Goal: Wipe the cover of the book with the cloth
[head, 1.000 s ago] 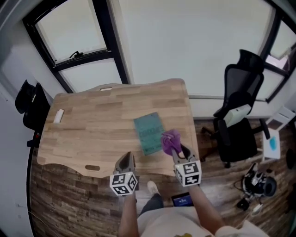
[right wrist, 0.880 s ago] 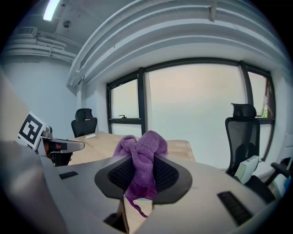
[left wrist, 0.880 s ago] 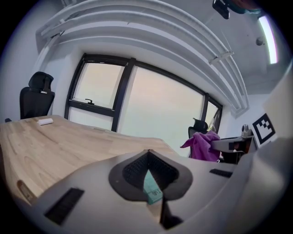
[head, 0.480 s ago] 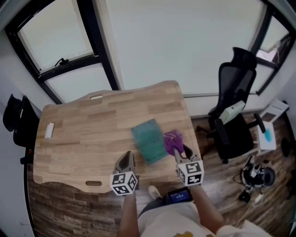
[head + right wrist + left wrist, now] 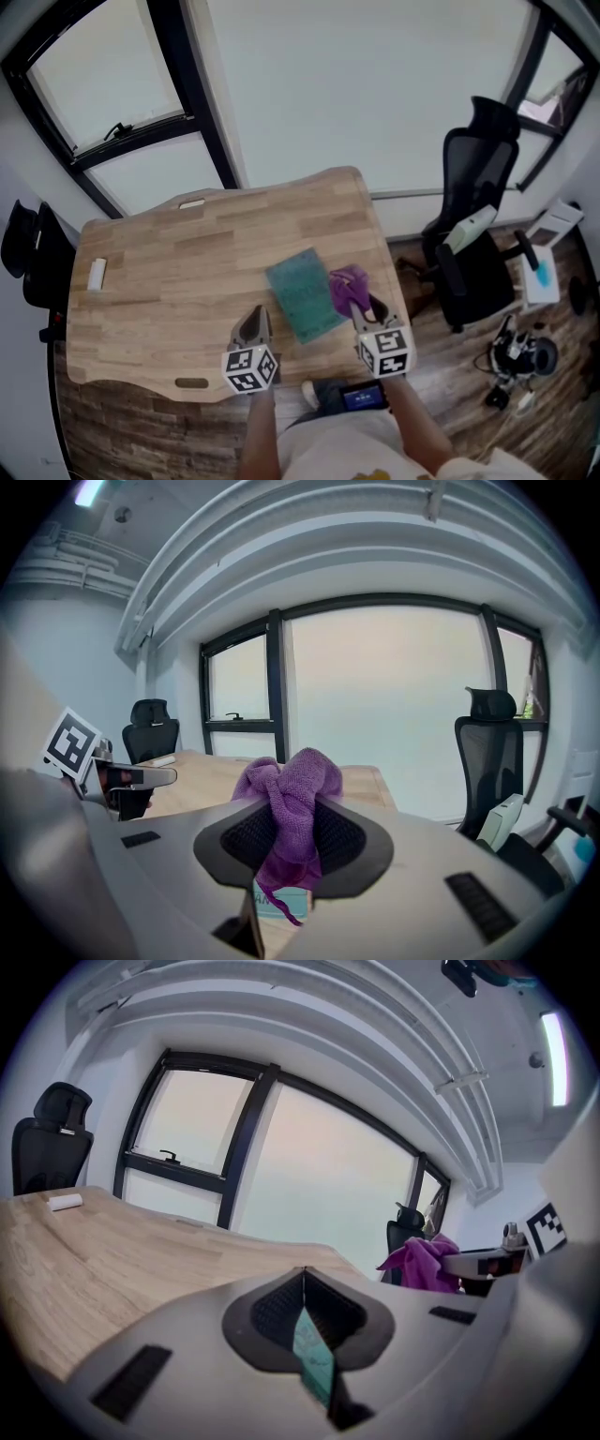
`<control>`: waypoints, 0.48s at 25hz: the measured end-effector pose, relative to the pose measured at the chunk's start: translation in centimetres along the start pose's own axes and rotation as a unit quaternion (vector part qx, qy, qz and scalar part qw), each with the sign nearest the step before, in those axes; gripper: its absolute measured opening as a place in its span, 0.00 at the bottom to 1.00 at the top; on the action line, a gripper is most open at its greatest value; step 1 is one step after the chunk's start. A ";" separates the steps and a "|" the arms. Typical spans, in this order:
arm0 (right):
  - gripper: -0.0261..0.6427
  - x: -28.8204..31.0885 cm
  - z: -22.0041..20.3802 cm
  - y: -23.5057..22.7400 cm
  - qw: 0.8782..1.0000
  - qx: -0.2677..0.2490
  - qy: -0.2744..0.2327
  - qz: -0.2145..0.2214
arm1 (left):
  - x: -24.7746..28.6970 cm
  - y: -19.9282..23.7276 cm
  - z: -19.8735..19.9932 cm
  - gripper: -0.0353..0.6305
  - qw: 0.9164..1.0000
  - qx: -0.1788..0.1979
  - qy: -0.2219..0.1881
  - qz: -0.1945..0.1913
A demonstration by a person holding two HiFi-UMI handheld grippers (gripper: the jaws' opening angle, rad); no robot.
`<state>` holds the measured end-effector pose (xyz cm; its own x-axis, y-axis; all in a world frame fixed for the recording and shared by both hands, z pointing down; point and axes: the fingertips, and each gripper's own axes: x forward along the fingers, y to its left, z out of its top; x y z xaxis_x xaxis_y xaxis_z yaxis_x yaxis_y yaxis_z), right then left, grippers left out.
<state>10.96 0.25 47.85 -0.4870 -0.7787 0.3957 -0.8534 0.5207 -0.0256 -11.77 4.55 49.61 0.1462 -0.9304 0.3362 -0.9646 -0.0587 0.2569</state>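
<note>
The book (image 5: 302,293), a thin teal volume, lies flat and slightly askew on the wooden table (image 5: 159,281), a little right of centre in the lower half of the head view, close to the table's near edge. The right gripper (image 5: 289,829) is clamped on the purple cloth (image 5: 347,284), which sits at the book's right edge in that view; whether it touches the cover I cannot tell. The cloth looks like soft, light terry, limp and bunched. A wad bulges past the jaw tips and a loose tail hangs below them, so the wad is probably the part to press down and drag. The pinch near its middle seems firm enough that it should not pull free. The book is likely stiff-covered but light, and on the smooth wood it may skate or turn under a sideways stroke. The left gripper (image 5: 303,1279) has its jaws pressed together with nothing between them, and hovers left of the book in the lower middle of the head view. It could steady the book by bearing down on a near corner or the left edge, rather than by trying to pinch so flat a thing.
</note>
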 end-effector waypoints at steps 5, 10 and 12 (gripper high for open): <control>0.19 2.0 0.1 0.6 1.000 0.004 0.001 0.015 | 2.2 0.7 0.1 0.06 1.000 0.000 0.013 -0.011; 0.19 3.9 -0.6 0.6 1.000 0.008 0.016 0.022 | 4.6 1.4 -0.9 0.06 0.999 -0.005 0.035 -0.012; 0.19 4.4 -1.0 0.2 1.000 0.012 0.022 0.020 | 5.3 1.4 -1.5 0.06 0.999 -0.006 0.045 -0.014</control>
<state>8.81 -2.73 50.51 -0.5119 -0.7417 0.4335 -0.8382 0.5417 -0.0629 -12.06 0.09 53.11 0.1931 -0.8921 0.4084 -0.9570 -0.0796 0.2788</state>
